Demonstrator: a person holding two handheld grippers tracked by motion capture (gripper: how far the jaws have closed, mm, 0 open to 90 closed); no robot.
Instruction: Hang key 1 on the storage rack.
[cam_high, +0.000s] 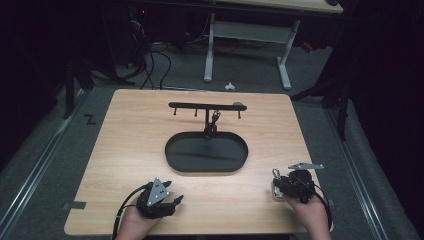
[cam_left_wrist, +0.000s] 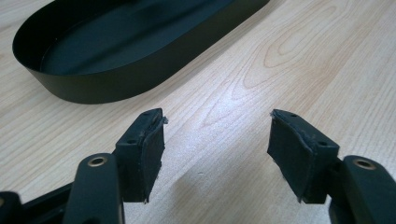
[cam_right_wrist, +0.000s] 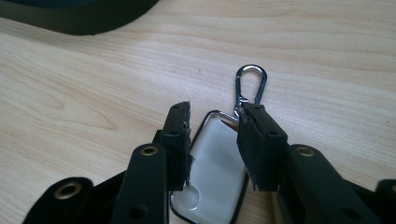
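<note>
Between right tongs (parted): key fob.

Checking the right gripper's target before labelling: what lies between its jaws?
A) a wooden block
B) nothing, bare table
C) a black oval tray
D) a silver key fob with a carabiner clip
D: in the right gripper view the right gripper straddles the silver key fob, which lies flat on the table, its carabiner clip pointing away; the black oval tray sits farther off.
</note>
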